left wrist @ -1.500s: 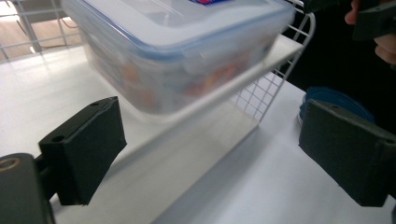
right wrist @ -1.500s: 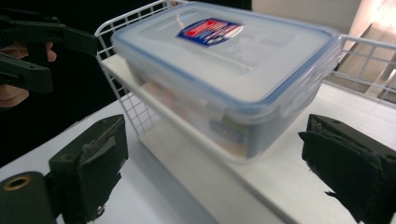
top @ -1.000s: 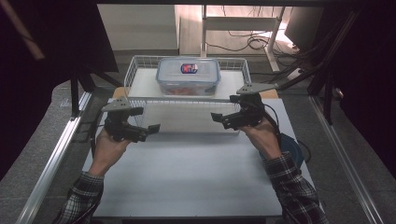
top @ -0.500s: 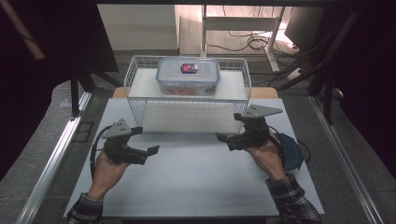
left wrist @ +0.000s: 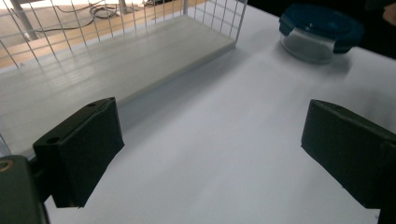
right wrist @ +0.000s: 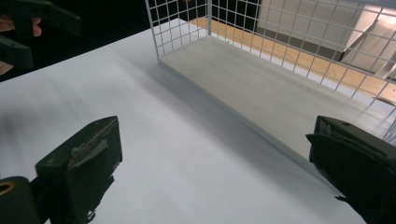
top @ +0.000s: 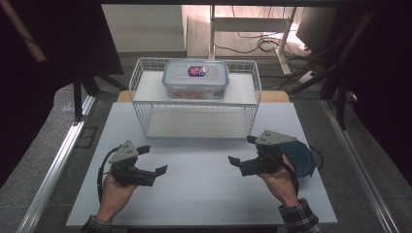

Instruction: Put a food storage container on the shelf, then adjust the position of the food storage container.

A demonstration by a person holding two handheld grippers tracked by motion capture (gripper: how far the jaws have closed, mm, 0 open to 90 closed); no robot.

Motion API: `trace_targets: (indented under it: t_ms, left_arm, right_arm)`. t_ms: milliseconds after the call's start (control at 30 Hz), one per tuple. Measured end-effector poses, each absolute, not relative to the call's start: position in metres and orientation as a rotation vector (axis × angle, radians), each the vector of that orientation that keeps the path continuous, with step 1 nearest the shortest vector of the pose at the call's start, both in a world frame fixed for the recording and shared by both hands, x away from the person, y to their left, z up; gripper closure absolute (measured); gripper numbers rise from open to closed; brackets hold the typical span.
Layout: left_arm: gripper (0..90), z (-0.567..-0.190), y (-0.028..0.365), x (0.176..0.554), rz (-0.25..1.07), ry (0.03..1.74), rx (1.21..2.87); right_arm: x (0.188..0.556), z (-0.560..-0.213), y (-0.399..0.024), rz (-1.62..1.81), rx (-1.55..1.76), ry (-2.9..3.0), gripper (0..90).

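The left gripper (top: pixel 154 160) was held low over the white bench (top: pixel 204 204), with its two black jaws wide apart and nothing between them. In the left gripper view only bare bench surface lay between the jaws. Ahead of this gripper stood the white wire rack (top: pixel 145 121), well apart from the jaws, with its pale lower shelf (left wrist: pixel 116 60) open toward the gripper. On top of the rack, higher than both grippers and between them, rested a clear rectangular container (top: pixel 196 80) with a lid and a small coloured label. The right gripper (top: pixel 241 150) was on the other side, also low over the bench and pointing inward toward the left one. Its jaws were wide apart too and held nothing. The corner of the rack (right wrist: pixel 159 51) was in front of it, not touching. Just behind the right gripper, close to the hand (top: pixel 279 182) that carried it, a round container with a dark blue lid (top: pixel 301 158) stood on the bench. In the left gripper view this round container (left wrist: pixel 320 32) was far ahead, beyond the right jaw.
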State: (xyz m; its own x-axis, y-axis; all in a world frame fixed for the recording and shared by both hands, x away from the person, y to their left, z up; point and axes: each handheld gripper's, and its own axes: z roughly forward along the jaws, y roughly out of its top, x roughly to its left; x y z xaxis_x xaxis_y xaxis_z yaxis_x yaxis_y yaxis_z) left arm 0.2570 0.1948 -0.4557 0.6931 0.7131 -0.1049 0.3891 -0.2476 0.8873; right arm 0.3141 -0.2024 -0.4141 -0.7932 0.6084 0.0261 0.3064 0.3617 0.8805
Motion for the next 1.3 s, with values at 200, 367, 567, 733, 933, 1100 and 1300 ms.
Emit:
trace_targets:
  t_ms: [200,367,567,733,933,1100,1300]
  left_arm:
    - [4.5,-0.476,0.187,0.248,0.400,0.866,1.912]
    - [5.1,-0.492,0.185,0.240,0.428,0.879,1.911]
    - [5.3,-0.507,0.187,0.236,0.424,0.911,1.949]
    - [5.3,-0.509,0.192,0.236,0.423,0.936,1.931]
    - [5.4,-0.511,0.191,0.237,0.411,0.940,1.936]
    - [5.4,-0.513,0.190,0.238,0.407,0.937,1.947]
    - [5.4,-0.514,0.191,0.239,0.396,0.943,1.946]
  right_arm:
    - [0.304,-0.431,-0.206,1.420,0.861,2.338,2.4]
    - [0.295,-0.446,-0.210,1.430,0.885,2.341,2.6]
    - [0.290,-0.467,-0.211,1.379,0.909,2.373,2.5]
    - [0.290,-0.477,-0.212,1.344,0.920,2.403,2.3]
    - [0.291,-0.473,-0.213,1.331,0.960,2.376,0.8]
    - [0.293,-0.469,-0.217,1.299,1.012,2.351,0.0]
    - [0.297,-0.462,-0.230,1.238,1.055,2.325,4.7]
